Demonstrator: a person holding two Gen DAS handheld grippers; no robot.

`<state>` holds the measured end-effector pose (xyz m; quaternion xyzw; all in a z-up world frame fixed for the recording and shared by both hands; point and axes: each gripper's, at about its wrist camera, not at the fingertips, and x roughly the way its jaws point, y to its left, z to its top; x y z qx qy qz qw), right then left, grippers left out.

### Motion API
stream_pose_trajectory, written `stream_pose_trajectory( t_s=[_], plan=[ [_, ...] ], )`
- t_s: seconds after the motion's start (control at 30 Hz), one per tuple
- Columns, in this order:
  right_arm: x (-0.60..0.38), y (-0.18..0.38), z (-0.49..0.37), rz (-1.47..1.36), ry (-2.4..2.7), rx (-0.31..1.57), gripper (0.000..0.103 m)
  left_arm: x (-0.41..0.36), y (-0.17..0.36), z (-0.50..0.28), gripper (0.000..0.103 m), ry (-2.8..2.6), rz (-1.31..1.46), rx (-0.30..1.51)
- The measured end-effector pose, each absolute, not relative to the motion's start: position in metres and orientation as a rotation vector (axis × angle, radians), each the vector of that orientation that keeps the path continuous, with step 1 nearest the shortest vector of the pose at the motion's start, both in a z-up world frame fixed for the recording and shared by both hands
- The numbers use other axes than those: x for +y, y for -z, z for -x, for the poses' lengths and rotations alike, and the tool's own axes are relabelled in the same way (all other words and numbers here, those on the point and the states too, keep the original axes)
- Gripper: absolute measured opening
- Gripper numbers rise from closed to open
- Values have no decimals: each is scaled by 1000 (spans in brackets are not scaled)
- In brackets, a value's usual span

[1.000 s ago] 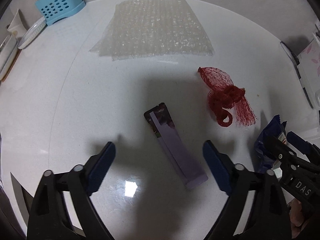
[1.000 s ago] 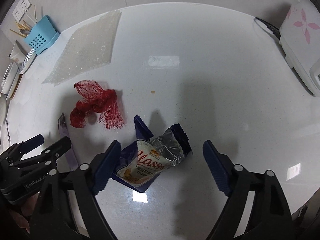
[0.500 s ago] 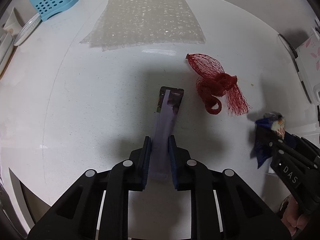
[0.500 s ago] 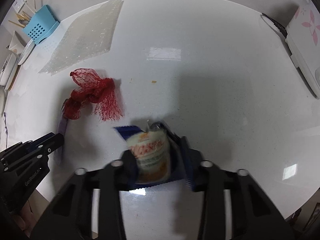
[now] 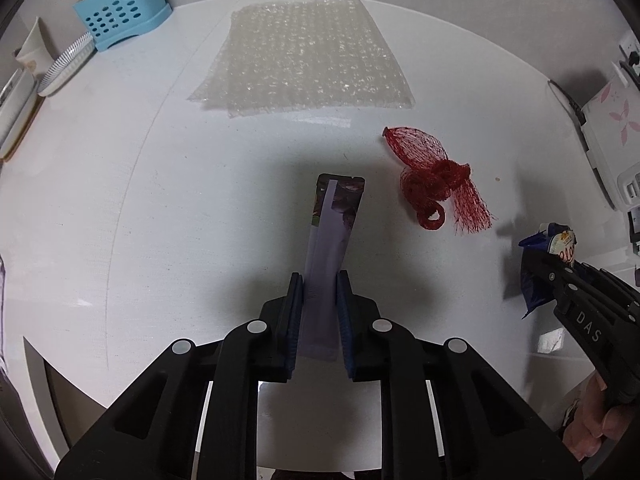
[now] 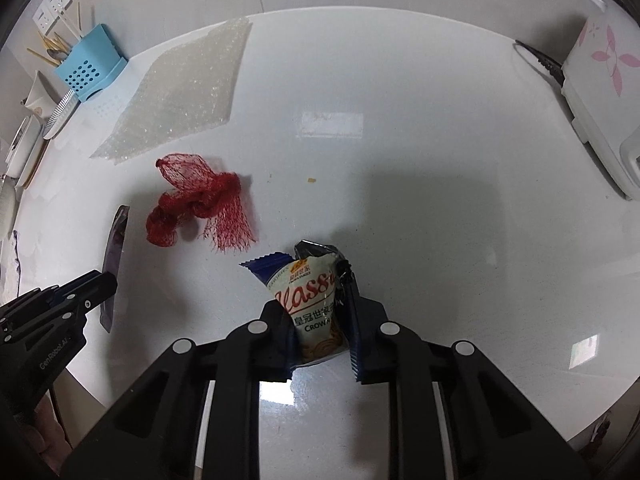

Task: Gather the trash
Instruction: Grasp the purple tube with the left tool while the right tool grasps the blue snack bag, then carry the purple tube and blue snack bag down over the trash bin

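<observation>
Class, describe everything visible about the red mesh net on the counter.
The red mesh net is a soft, open-weave plastic netting bag, empty and crumpled. One end puffs out, the middle is bunched in a knot, and the other end frays into loose strands beside a curled loop. It lies flat on the white counter, in front of the bubble wrap, and neither gripper touches it.

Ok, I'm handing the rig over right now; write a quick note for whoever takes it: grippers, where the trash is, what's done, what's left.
Left gripper: shut on the long purple sachet wrapper.
Right gripper: shut on the crumpled blue-and-white snack bag.
On the white countertop: red mesh net bag, clear bubble-wrap sheet, both untouched.
Done: two pieces gripped.
Left: bin both (no bin in view), then collect the net bag and bubble wrap.
</observation>
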<state>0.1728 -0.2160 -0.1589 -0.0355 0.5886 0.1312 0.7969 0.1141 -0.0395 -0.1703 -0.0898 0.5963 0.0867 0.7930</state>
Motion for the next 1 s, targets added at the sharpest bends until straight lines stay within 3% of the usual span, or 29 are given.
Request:
stream_pose_trajectory(
  t_s=[1.0],
  plan=[
    [-213,77,-99,88,-251,1015,19,-31,97,-47,16,-100,161,1081]
  ],
)
